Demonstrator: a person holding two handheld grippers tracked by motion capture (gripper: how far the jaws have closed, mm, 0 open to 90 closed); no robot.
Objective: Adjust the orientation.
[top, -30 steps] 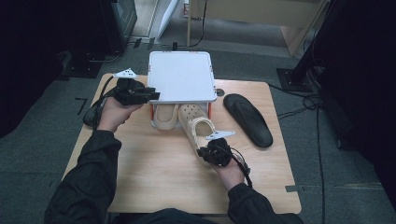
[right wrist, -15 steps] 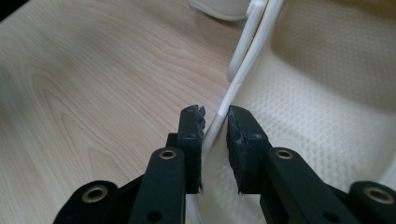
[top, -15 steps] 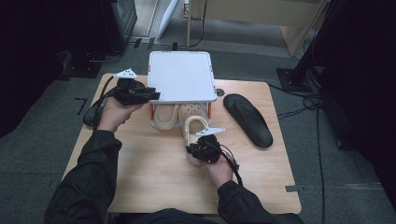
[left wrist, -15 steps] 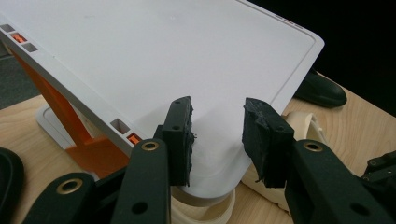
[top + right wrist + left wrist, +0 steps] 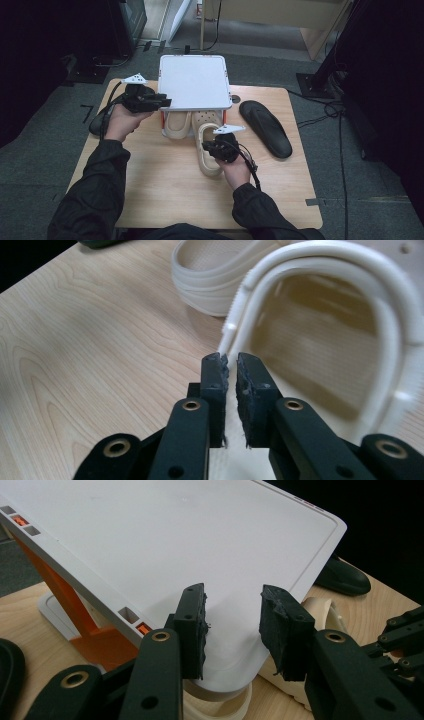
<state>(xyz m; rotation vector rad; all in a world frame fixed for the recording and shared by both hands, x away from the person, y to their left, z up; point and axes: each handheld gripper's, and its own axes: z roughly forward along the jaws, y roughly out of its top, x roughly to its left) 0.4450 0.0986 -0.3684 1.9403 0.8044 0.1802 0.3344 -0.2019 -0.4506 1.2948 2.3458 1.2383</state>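
A white rack (image 5: 192,82) on orange legs stands at the back of the wooden table (image 5: 165,195). One cream clog (image 5: 177,125) lies under its front edge. A second cream clog (image 5: 206,160) lies just in front, its heel strap (image 5: 350,315) arching ahead of my right gripper (image 5: 231,360). That gripper (image 5: 211,148) has just been closing and is pinched on a thin cream edge of this clog. My left gripper (image 5: 164,102) hovers at the rack's front left corner, its jaws (image 5: 232,600) apart and clear of the white top (image 5: 175,540).
A black shoe (image 5: 265,127) lies at the right of the rack, and another black shoe (image 5: 97,125) at the table's left edge. Bare wood stretches across the near half of the table. Cables trail on the floor to the right.
My right gripper has moved left and a little away from me, and the clog's heel end has swung left with it. The left gripper has stayed put.
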